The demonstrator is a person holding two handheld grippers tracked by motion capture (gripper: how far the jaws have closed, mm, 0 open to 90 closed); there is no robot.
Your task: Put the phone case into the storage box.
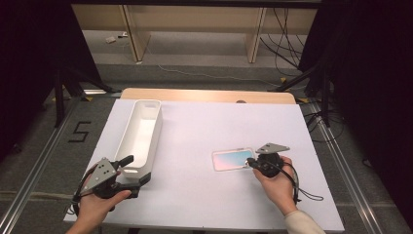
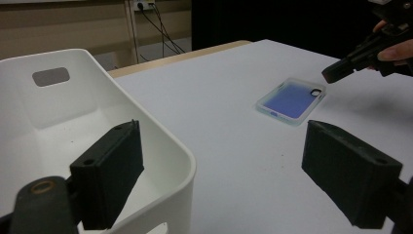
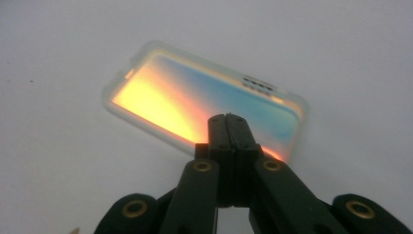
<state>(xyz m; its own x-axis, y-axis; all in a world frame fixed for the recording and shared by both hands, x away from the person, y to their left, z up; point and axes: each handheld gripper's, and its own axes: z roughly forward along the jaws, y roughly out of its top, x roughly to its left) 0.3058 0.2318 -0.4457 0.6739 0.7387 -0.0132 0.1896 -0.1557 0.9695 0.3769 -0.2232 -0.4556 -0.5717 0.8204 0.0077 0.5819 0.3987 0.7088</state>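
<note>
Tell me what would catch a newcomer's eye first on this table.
The shiny phone case lying flat right of centre, glowing orange and blue, with the right gripper shut at its near edge. Next, the long white bin on the left, with the left gripper open at its near end, one jaw inside.

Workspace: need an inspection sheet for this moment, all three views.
Surface: white table top, wooden strip along the far edge; bare apart from the two things below.
Job's things: phone case, iridescent, lying flat right of centre; white bin, long, at the left, nothing seen inside.
Clutter: nothing seen on the table.
Tongs: right tongs shut, tips over the case's near edge, nothing between the jaws; contact cannot be told. Left tongs open, straddling the bin's near corner, one jaw inside, pads not pressing.
Cables: black lead trailing from the right tongs; loose cables on the floor beyond.
Surroundings: wooden furniture legs, dark stands, floor mark 5.
</note>
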